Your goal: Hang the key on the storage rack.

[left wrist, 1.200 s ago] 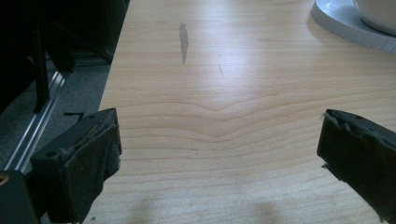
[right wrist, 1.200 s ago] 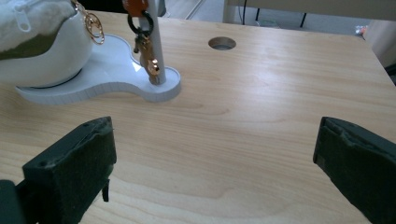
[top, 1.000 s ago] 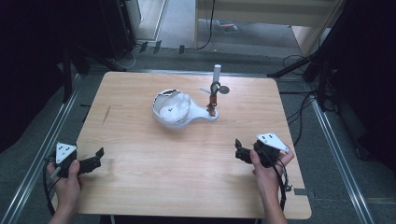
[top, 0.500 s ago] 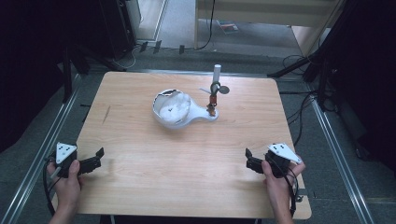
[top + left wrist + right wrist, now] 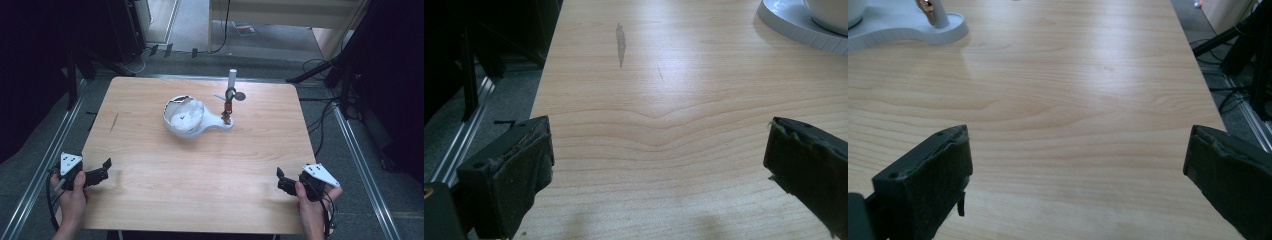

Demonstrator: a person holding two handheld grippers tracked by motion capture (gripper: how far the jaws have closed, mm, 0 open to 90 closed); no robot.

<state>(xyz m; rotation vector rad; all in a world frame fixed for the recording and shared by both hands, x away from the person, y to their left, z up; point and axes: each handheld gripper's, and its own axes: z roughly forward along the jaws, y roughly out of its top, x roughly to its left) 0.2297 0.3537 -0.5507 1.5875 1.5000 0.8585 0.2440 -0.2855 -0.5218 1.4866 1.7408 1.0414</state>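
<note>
high view. one wooden table (image 5: pixel 200 165) is recorded, bearing one white stand (image 5: pixel 192 120) past its middle: a bowl-shaped part at the left and a flat base that runs out to the right. one upright post (image 5: pixel 231 97) is carried on that right end, with a white tube on top, a small propeller-like piece and a copper-coloured fitting lower down. two grippers are counted. the left gripper (image 5: pixel 102 169) is held at the near left edge of the table, the right gripper (image 5: pixel 281 180) at the near right edge; both are well apart from the stand, and nothing is held in either. two hands and forearms are seen at the bottom edge. the step in hand is judged to be a rest or start pose, with no contact made; the next move is judged to call for a forward reach by one or both grippers toward the stand.

left gripper view. two black jaws are seen set wide apart over bare wood, with nothing between them. one grey mark (image 5: pixel 620 42) is noted on the wood ahead. the rim of the stand is seen at the top right corner.

right gripper view. two black jaws are likewise spread wide and empty. the base of the stand and the foot of the post are seen at the top left corner, far ahead.
</note>
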